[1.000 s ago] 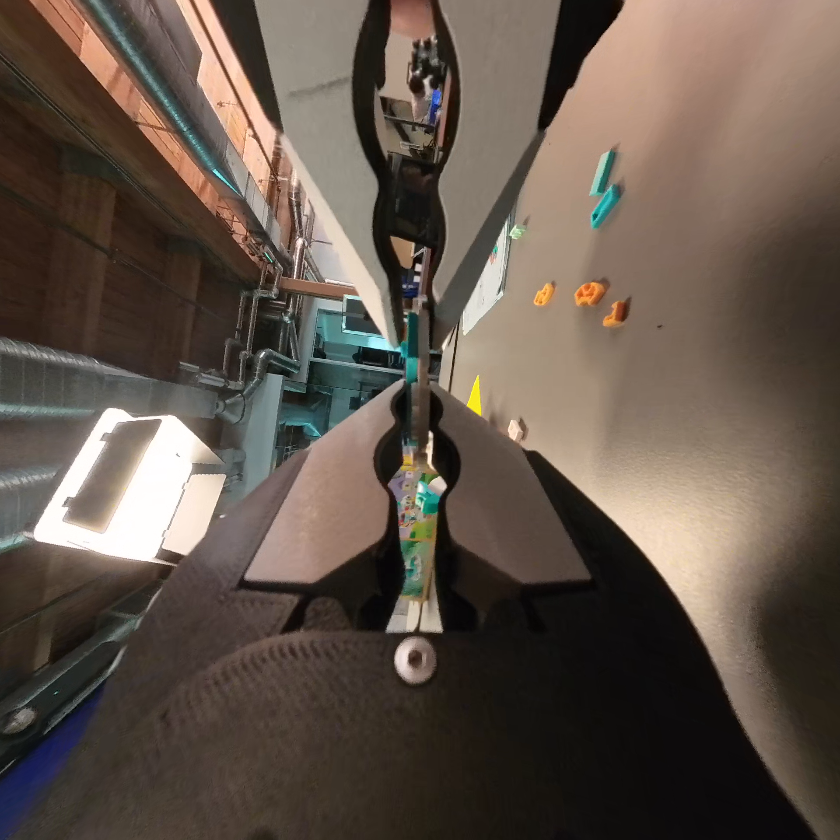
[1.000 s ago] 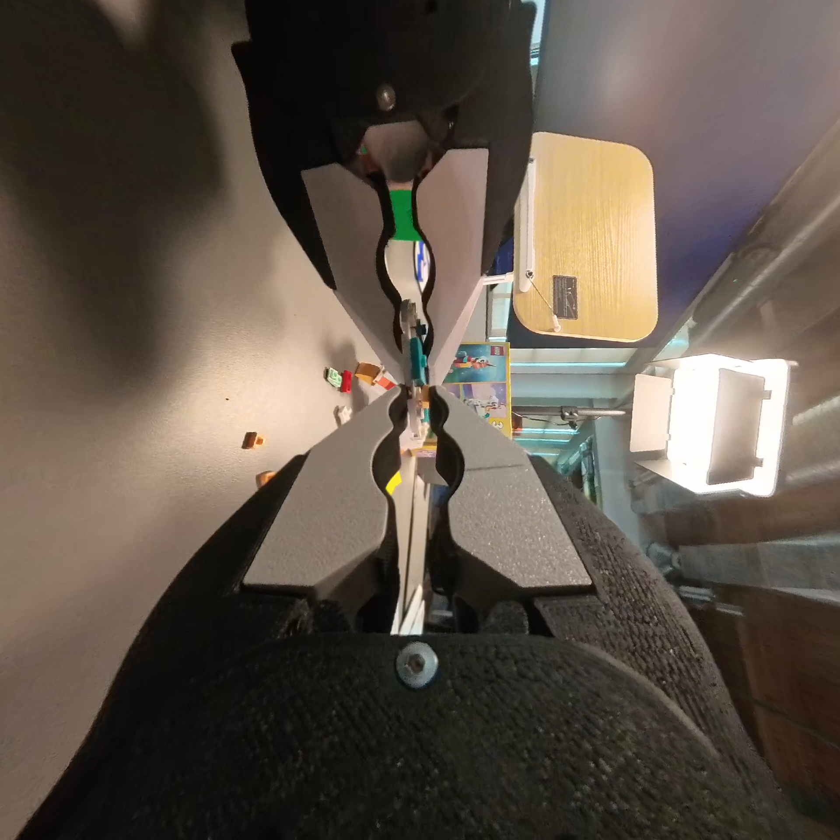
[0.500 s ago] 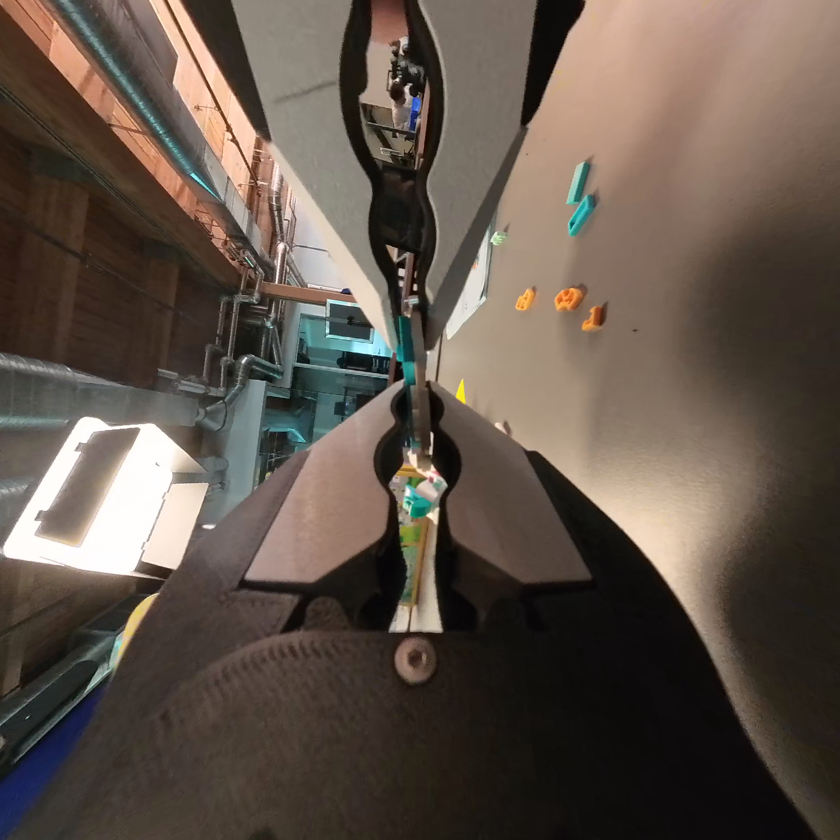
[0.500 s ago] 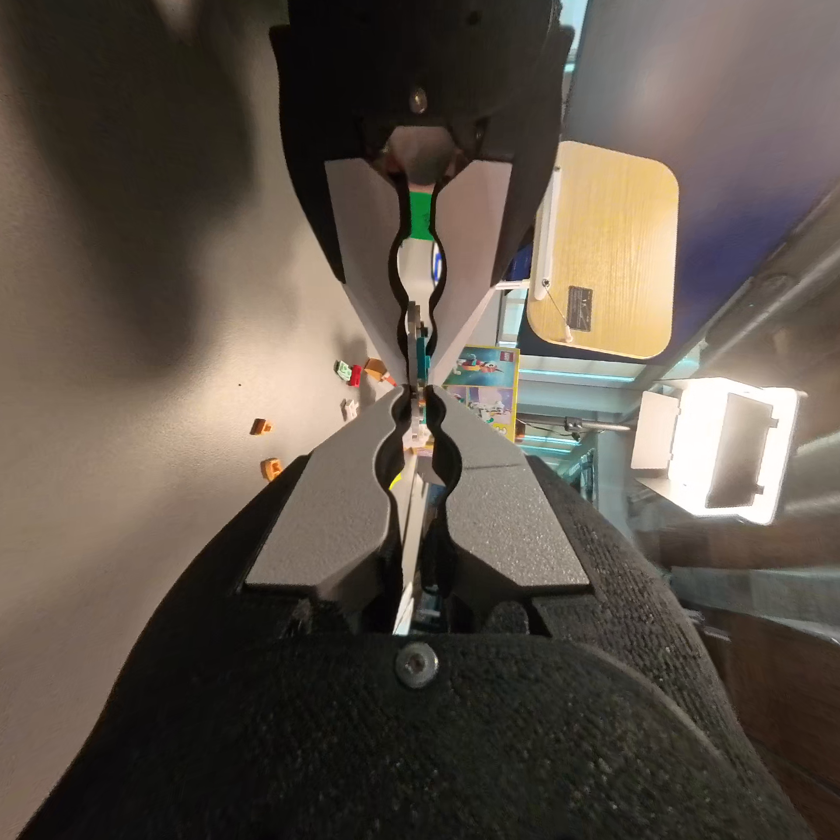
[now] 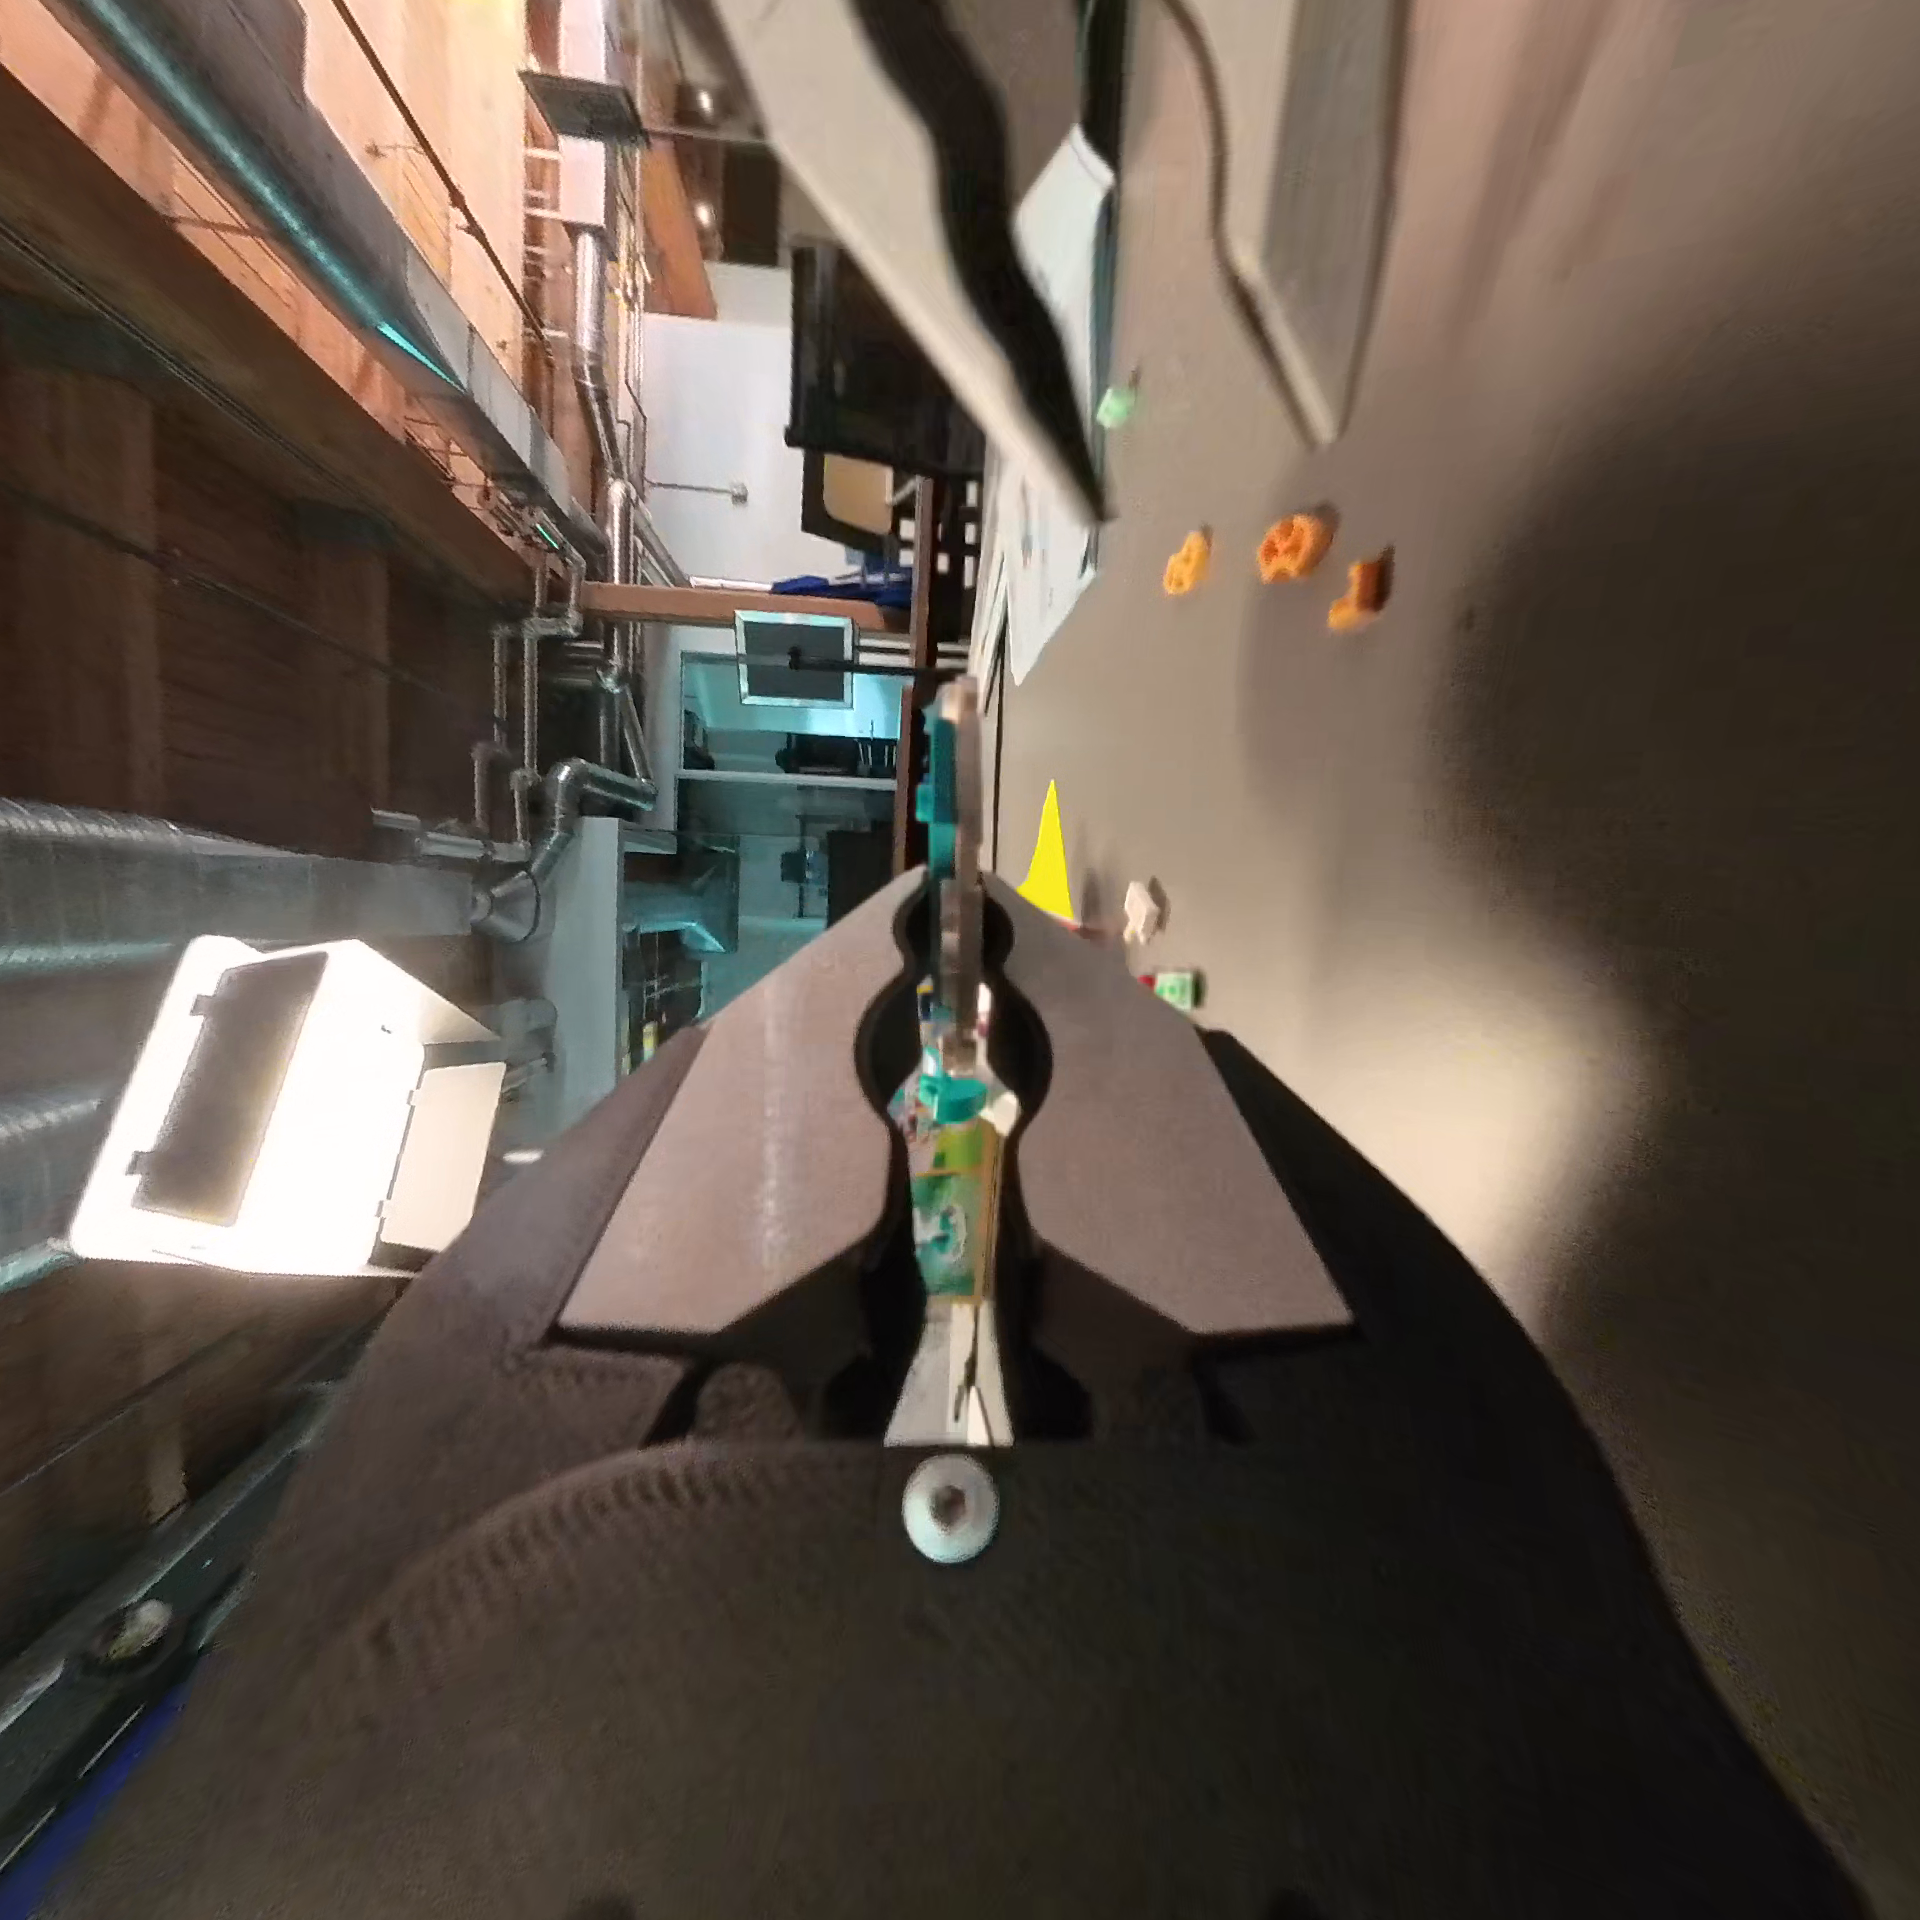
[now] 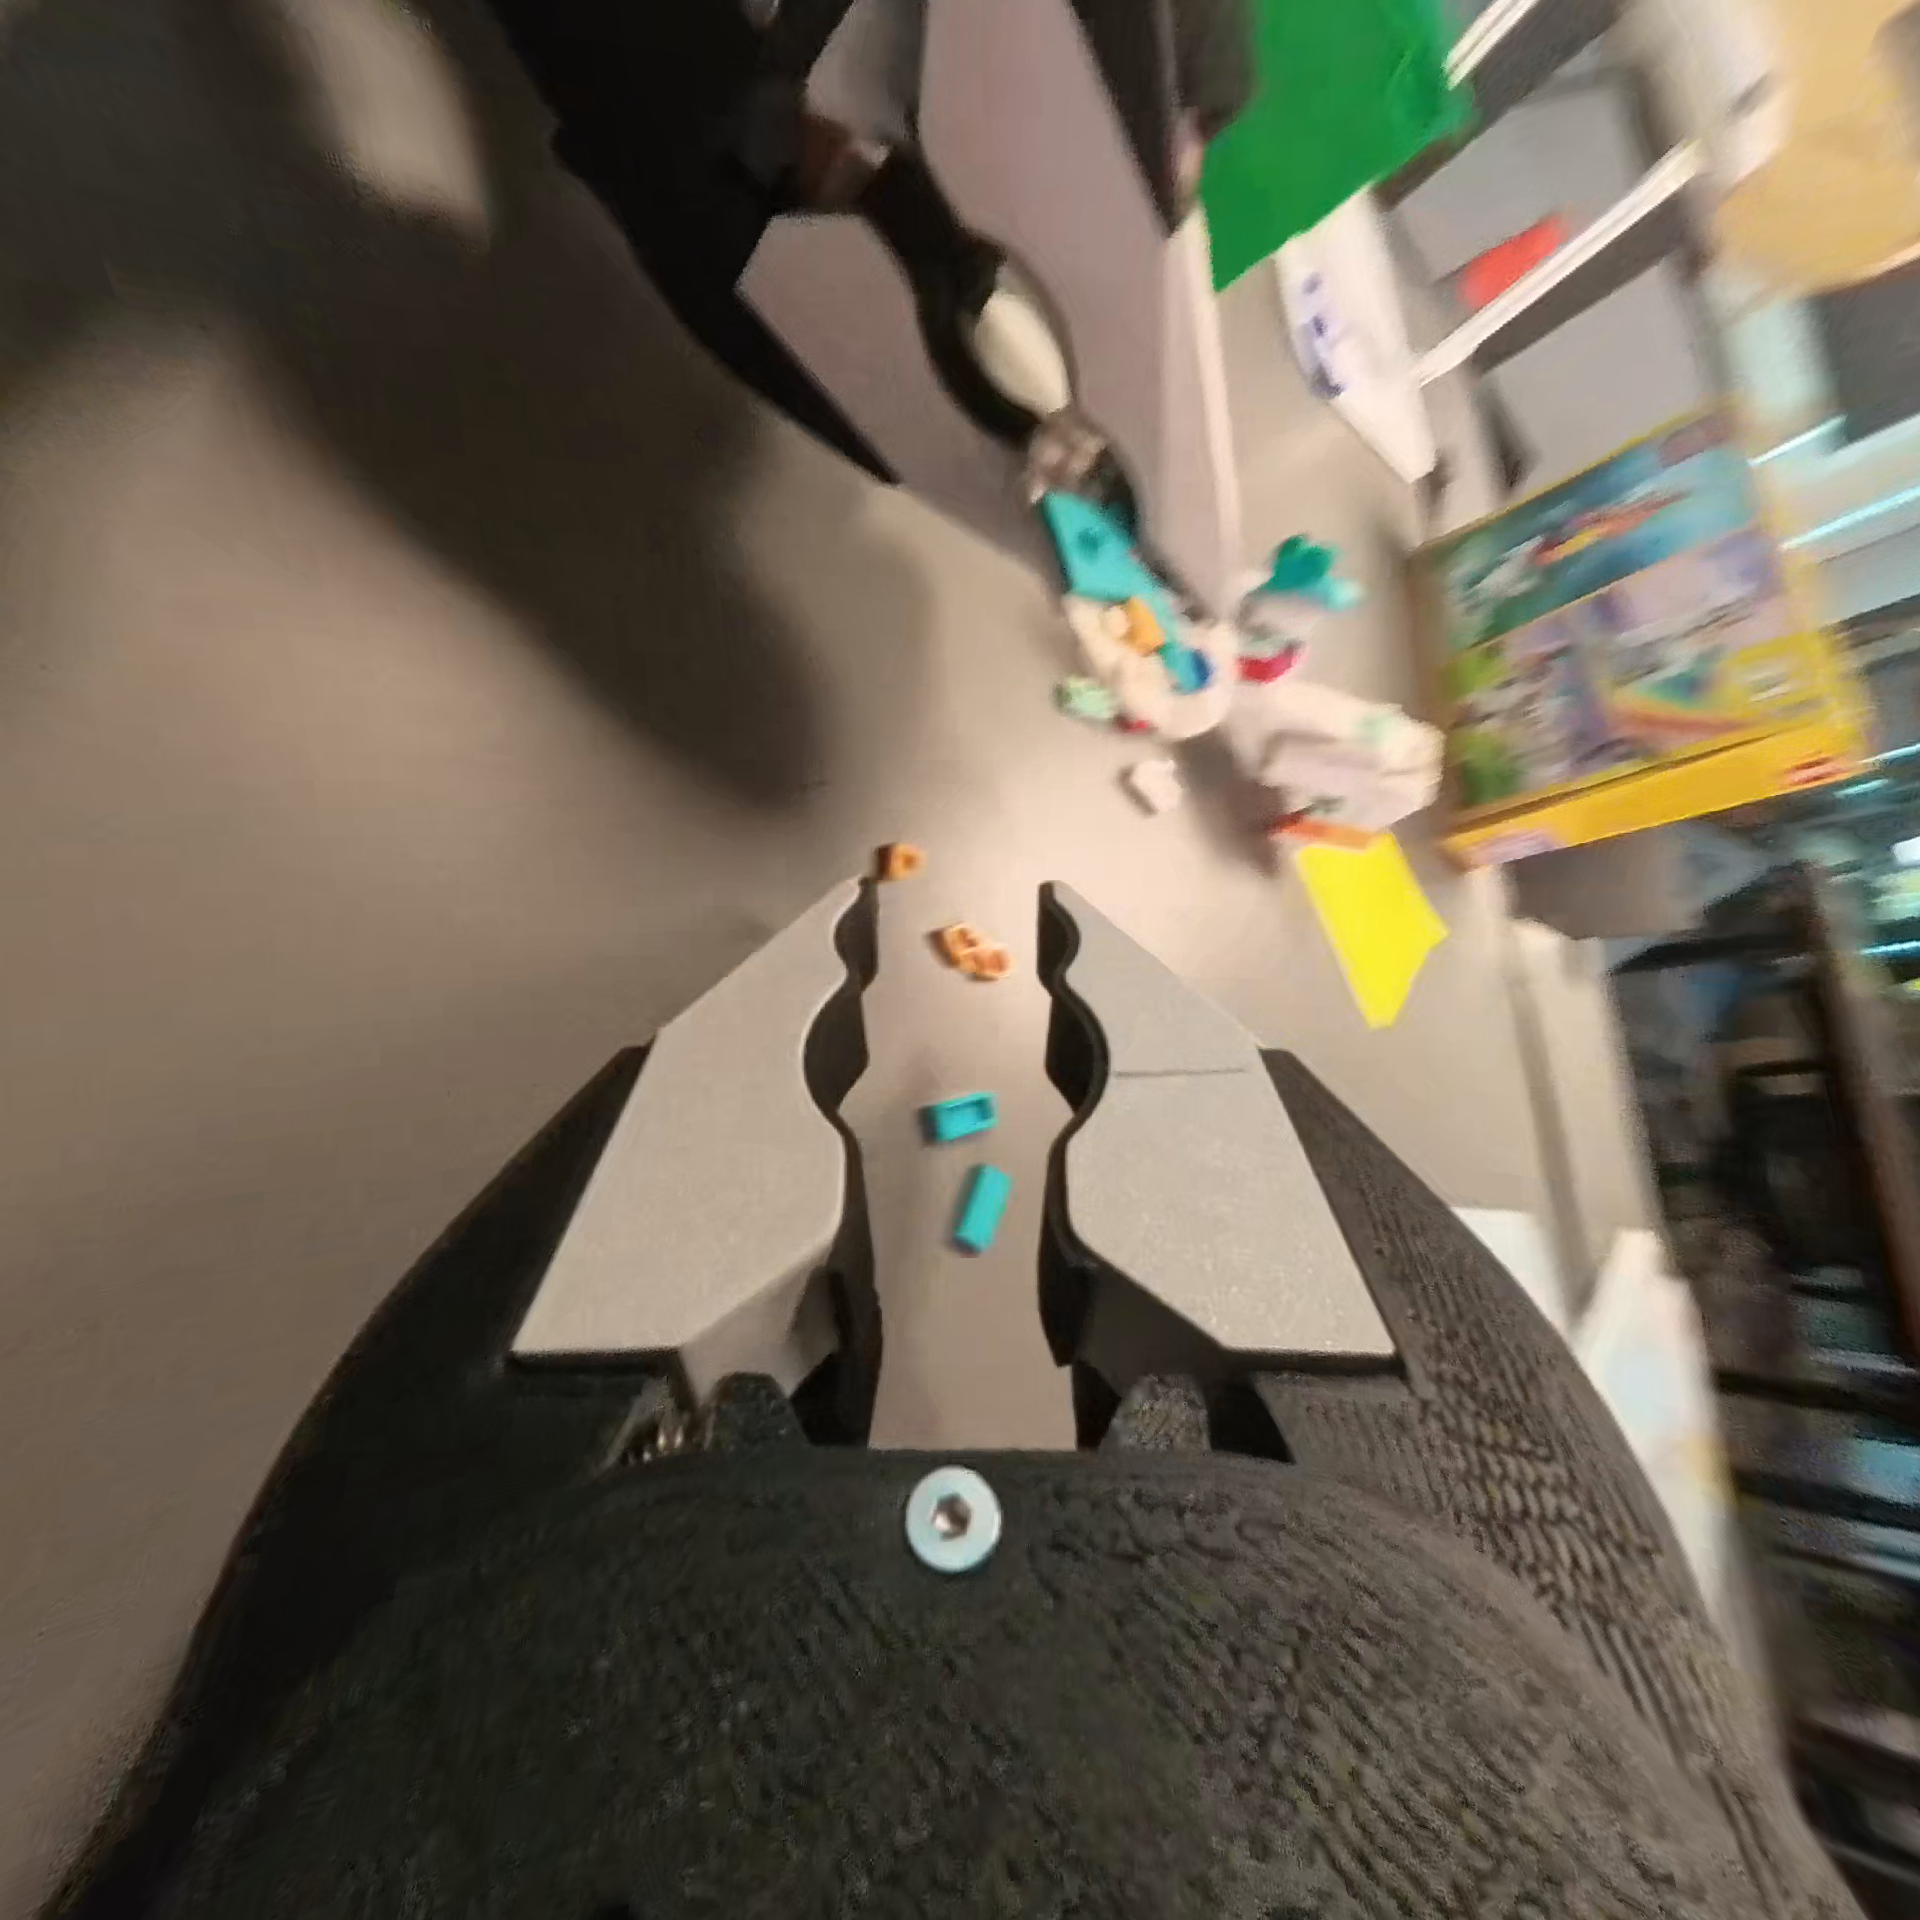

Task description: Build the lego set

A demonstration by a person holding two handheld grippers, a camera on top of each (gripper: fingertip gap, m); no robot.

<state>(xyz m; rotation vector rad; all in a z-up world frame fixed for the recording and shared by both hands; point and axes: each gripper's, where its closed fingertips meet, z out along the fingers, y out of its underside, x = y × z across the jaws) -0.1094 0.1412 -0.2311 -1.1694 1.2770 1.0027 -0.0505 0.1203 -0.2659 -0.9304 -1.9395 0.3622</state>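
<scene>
Since a moment ago our right gripper [image 6: 951, 914] has let go and pulled back, fingers spread above two teal bricks [image 6: 966, 1164] on the table [image 6: 416, 831]. Our left gripper [image 5: 961, 883] pinches the grey-and-teal lego assembly [image 5: 956, 790], its long axis pointing straight ahead beyond the fingertips.

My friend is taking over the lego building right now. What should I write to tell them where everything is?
Left hand-held gripper: shut on the teal and grey lego piece, held up off the table.
Right hand-held gripper: open and empty, above the grey table.
Loose bricks: two teal bricks and small orange bricks lie between its fingers' line of sight. A heap of white and teal parts sits by the set box.
Done: one small piece assembled. Left: most bricks are unused.
</scene>
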